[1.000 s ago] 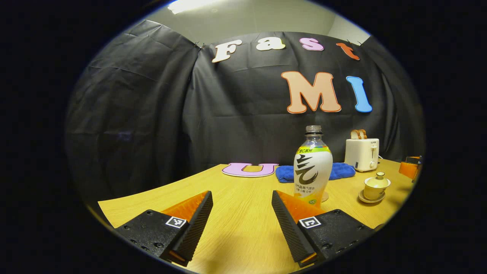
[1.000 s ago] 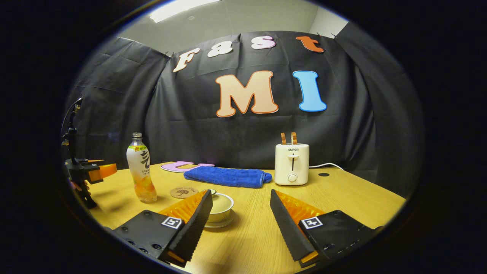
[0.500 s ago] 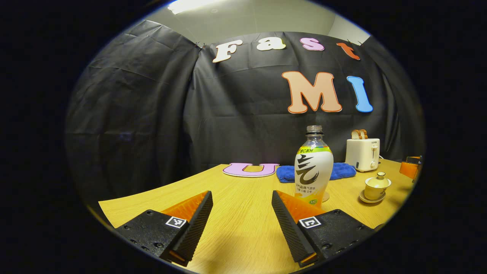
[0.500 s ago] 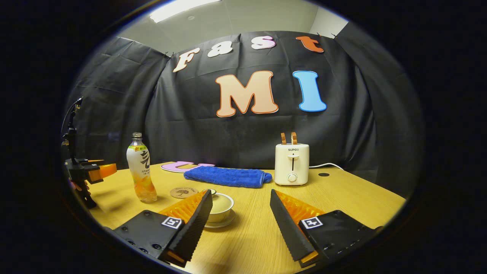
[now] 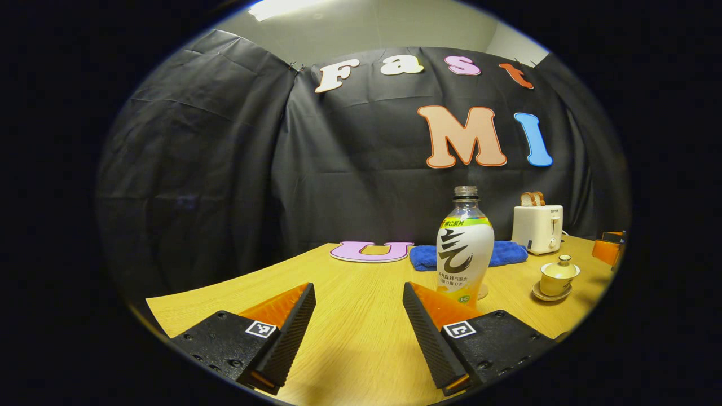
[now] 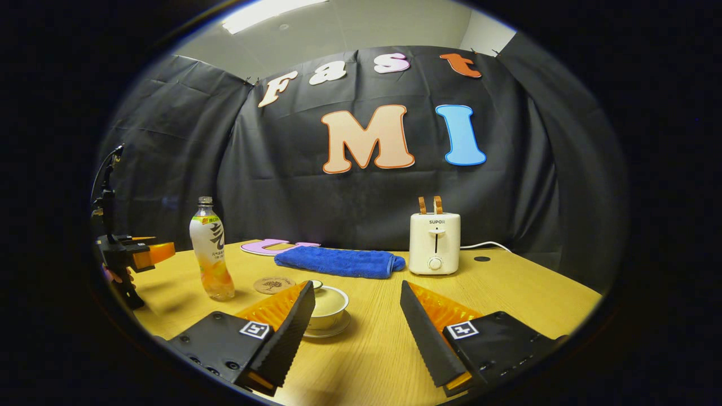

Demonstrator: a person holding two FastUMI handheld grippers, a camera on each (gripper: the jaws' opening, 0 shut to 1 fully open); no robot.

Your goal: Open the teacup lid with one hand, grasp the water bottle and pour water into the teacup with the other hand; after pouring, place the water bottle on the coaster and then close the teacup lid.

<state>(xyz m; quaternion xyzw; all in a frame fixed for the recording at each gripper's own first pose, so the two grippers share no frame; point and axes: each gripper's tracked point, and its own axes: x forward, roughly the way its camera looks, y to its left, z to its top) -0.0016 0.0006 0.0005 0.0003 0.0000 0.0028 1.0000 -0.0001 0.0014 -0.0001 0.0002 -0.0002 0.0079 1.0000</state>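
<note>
1. At the left of the desk point(image 6: 507, 282), the left gripper point(image 5: 359, 330) hovers low over the wood with its two fingers spread apart and holding nothing. In the right gripper view it appears at the far left edge as an orange and black tool.
2. Just beyond it and slightly to the right stands the water bottle point(image 5: 465, 248), upright, its cap off, touched by nothing.
3. Right of the bottle, a round coaster point(image 6: 274, 285) lies flat and bare on the desk.
4. Next comes the teacup point(image 6: 329, 307) on its saucer, its lid point(image 5: 562, 261) in place. The right gripper point(image 6: 358, 327) sits close in front of it, fingers wide apart and empty; its left finger hides part of the cup.
5. Farther back lie a folded blue towel point(image 6: 338, 262) and, at the right, a white toaster point(image 6: 434, 243) holding two slices of bread.
6. The task looks to be at its very beginning: no lid lifted, no bottle grasped. The next move likely calls for the right gripper to centre its fingers on the small knob of the lid and close, while the left gripper advances to take the bottle around its middle.
</note>
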